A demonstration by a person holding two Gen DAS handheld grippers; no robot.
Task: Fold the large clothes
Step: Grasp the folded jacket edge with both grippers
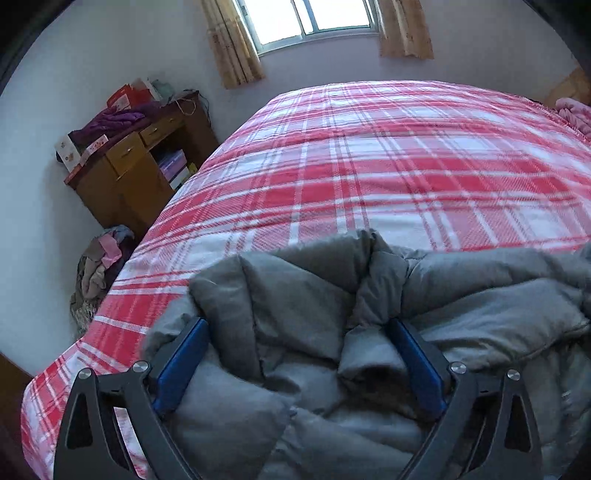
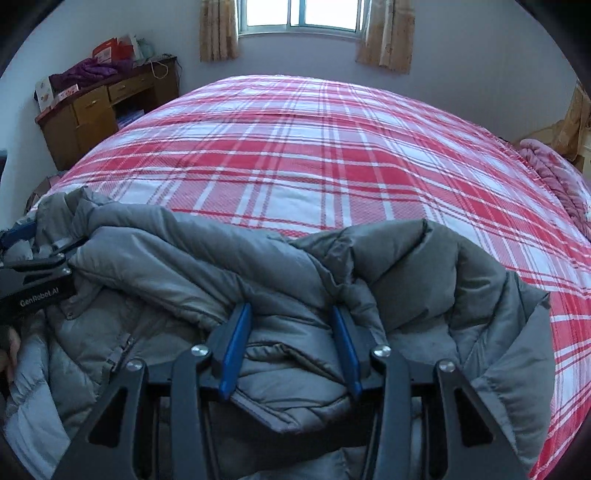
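- the grey puffer jacket [image 1: 369, 314] lies bunched along the near edge of the bed [image 1: 369, 166], spilling towards the near left corner, with the red and white plaid cover bare behind it
- left gripper [image 1: 299, 325] sits down in the padding, its blue pads [image 1: 181, 365] set wide with a thick fold of jacket bulging up between them; both pads lie against the fabric, but whether they truly pinch it cannot be told
- right gripper [image 2: 291, 310] stands about half spread, a ridge of the jacket [image 2: 229, 273] packed between its blue fingers [image 2: 234, 350], and the cloth bears on both pads, so it looks like a pinch on the padding
- in the right wrist view the left gripper [image 2: 22, 236] shows at the left border, buried in the jacket's left end, a hand [image 2: 11, 350] just visible behind it
- a wooden desk [image 1: 125, 173] stands by the far left corner of the bed, a purple garment [image 1: 110, 122] heaped on top
- a window [image 1: 314, 18] with tan curtains sits past the far edge, and a pink blanket [image 2: 554, 173] lies at the right edge
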